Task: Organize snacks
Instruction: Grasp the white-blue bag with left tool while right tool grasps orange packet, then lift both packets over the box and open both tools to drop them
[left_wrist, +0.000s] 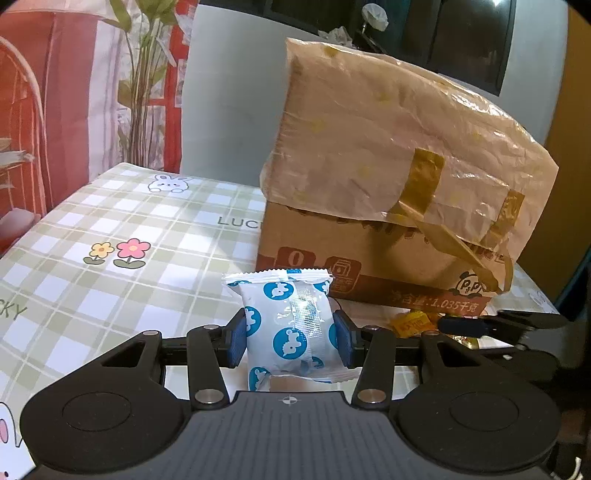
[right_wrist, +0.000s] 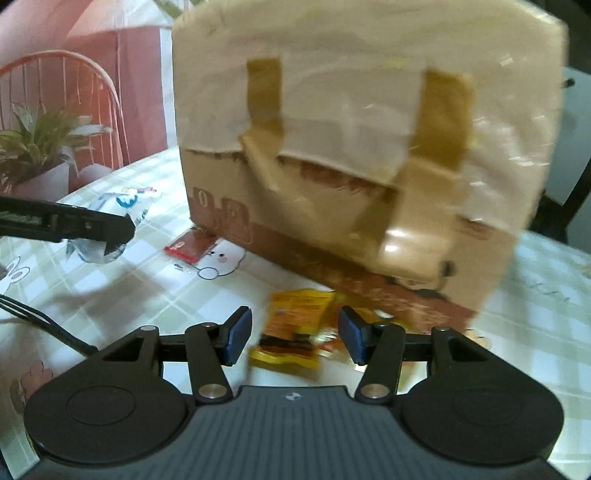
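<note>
White snack packet (left_wrist: 291, 325) with blue circles, crinkled wrapper.

Home dining spot, bunny-print checked tablecloth (left_wrist: 110, 221), houseplant (right_wrist: 33, 140)

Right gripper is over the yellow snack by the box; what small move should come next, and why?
Probably close the right gripper on the yellow snack packet: it lies between the pads, which do not yet press it. The left gripper already holds the blue-and-white packet.

Soft daylight, fisheye-bent edges; left view sharp; right view motion-blurred, tape glare
</note>
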